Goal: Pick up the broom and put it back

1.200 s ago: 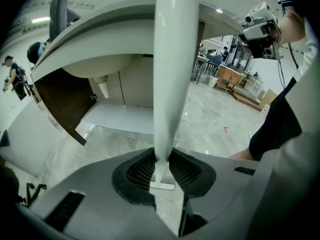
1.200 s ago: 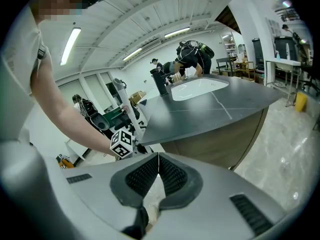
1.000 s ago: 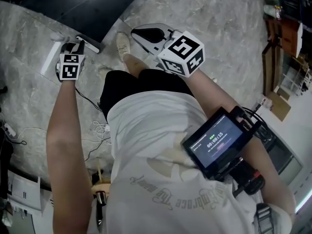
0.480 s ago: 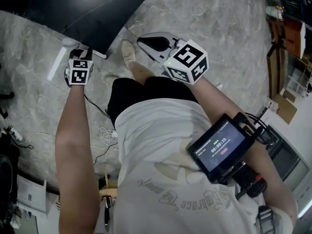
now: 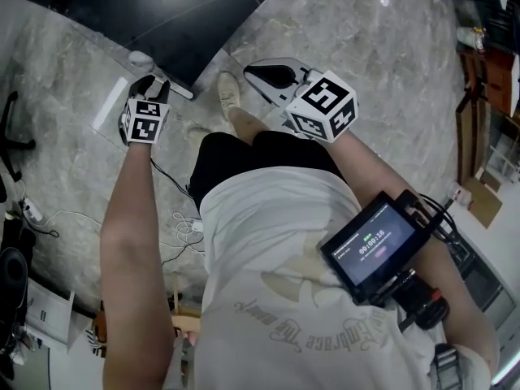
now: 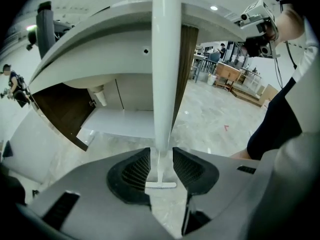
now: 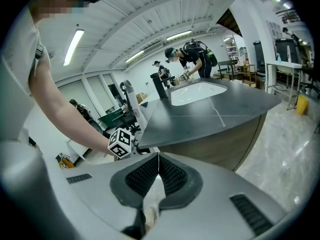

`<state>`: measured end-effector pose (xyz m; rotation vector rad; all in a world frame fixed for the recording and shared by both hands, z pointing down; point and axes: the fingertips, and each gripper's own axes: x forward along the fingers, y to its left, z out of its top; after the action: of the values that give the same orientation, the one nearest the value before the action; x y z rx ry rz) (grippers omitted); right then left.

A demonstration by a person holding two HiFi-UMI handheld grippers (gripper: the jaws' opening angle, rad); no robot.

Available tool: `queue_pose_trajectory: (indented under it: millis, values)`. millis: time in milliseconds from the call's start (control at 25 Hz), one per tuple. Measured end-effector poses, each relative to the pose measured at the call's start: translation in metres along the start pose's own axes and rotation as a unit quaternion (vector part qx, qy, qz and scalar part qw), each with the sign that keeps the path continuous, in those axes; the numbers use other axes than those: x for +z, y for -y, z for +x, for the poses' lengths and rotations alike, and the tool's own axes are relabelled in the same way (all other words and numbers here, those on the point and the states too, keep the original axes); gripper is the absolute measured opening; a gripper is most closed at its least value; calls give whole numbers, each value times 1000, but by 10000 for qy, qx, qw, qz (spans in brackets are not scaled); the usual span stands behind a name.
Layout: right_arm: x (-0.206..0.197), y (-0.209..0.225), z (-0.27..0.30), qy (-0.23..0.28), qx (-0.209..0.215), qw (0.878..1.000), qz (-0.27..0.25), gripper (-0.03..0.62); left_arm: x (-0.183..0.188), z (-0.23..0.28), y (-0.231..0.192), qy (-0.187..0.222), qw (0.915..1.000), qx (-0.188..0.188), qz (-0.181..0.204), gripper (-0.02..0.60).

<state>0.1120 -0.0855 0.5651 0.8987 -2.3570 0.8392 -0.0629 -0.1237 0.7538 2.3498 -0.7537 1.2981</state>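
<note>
- Head view: the left gripper [image 5: 150, 84] is at the counter [image 5: 191, 31] edge. The right gripper [image 5: 253, 71] hangs in front of the person's legs, well apart from it.
- Left gripper view: the jaws have just been opening. They stand apart with the broom [image 6: 164, 74] handle between the pads, apparently unpinched, running past the counter edge. Judgement: the broom is set back and is being released.
- Right gripper view: jaws closed together, nothing held.

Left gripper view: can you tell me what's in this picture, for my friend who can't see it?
A white broom pole stands upright between the left claw's two black pads, which have just been opening and do not squeeze it. Behind it, a curved white counter hangs over a pale marble floor.
</note>
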Motion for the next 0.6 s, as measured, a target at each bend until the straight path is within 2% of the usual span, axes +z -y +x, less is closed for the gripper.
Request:
queue_pose_trajectory:
  millis: [320,480,600]
  values:
    - [16,-15,16,99,366,9988,-298,18,3,-52,12,292,9978,218,-546,146]
    - [27,-21,22,141,512,9976,-437,18,17,-81,19,697,9897,315,-1207,146]
    - [33,-26,27,195,601,9968,-499,18,28,-101,23,986,9826,412,-1521,146]
